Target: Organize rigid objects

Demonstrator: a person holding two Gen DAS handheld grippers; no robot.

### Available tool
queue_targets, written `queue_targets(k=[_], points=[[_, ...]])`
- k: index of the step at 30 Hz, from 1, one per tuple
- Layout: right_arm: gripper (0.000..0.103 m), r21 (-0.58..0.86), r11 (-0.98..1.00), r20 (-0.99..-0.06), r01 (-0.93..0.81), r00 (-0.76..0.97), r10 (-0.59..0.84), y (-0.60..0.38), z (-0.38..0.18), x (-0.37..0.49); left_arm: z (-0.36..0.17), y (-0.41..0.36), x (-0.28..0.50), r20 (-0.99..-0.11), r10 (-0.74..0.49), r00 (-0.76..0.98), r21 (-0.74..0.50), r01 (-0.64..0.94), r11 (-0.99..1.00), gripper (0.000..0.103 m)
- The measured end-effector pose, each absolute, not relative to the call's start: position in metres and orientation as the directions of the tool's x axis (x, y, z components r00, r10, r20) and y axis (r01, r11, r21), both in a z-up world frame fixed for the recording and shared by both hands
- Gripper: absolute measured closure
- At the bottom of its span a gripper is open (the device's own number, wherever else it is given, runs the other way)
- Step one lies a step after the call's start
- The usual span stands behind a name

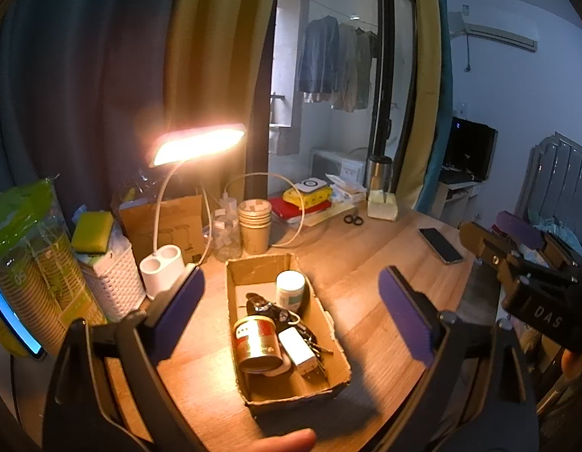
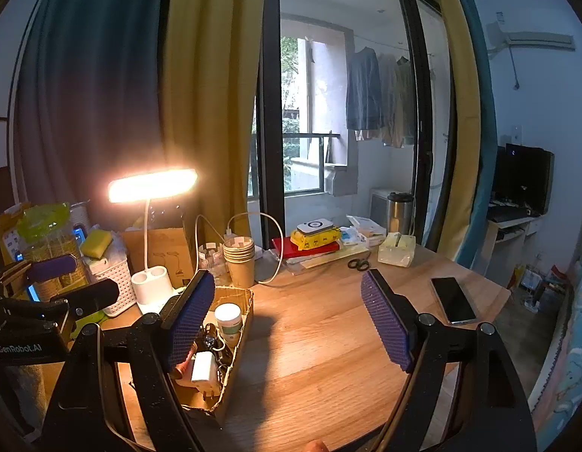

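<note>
A shallow cardboard box (image 1: 328,326) lies on the wooden table. It holds a red and gold tin (image 1: 255,344), a white charger (image 1: 298,350), a white jar (image 1: 290,289) and a bunch of keys (image 1: 270,310). My left gripper (image 1: 291,320) is open and empty, with the box between its purple pads. In the right wrist view the box (image 2: 236,346) sits at the lower left, with the jar (image 2: 229,322) and charger (image 2: 204,367) showing. My right gripper (image 2: 291,326) is open and empty over bare table to the right of the box.
A lit desk lamp (image 1: 198,147), a white basket (image 1: 114,286), stacked paper cups (image 1: 255,226), books (image 1: 302,207), scissors (image 1: 353,219) and a tissue pack (image 1: 383,205) stand along the back. A phone (image 1: 439,245) lies near the right edge.
</note>
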State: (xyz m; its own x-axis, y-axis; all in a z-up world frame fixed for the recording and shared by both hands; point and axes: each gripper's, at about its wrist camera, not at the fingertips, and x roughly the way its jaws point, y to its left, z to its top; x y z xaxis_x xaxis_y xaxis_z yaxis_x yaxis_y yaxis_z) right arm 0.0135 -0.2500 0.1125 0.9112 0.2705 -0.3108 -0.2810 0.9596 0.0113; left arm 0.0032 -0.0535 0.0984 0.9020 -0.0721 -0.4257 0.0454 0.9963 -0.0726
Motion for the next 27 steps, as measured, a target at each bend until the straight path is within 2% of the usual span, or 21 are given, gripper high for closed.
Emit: queue_targets(k=[27], points=[[0.02,-0.003,0.958,-0.326,-0.287,0.906,0.271,-0.2498,0.1087,0.016,0.0994,-0.0565,-0.0005,-0.413,-0.072,0.908,-0.058,0.053,0.997,0.008]])
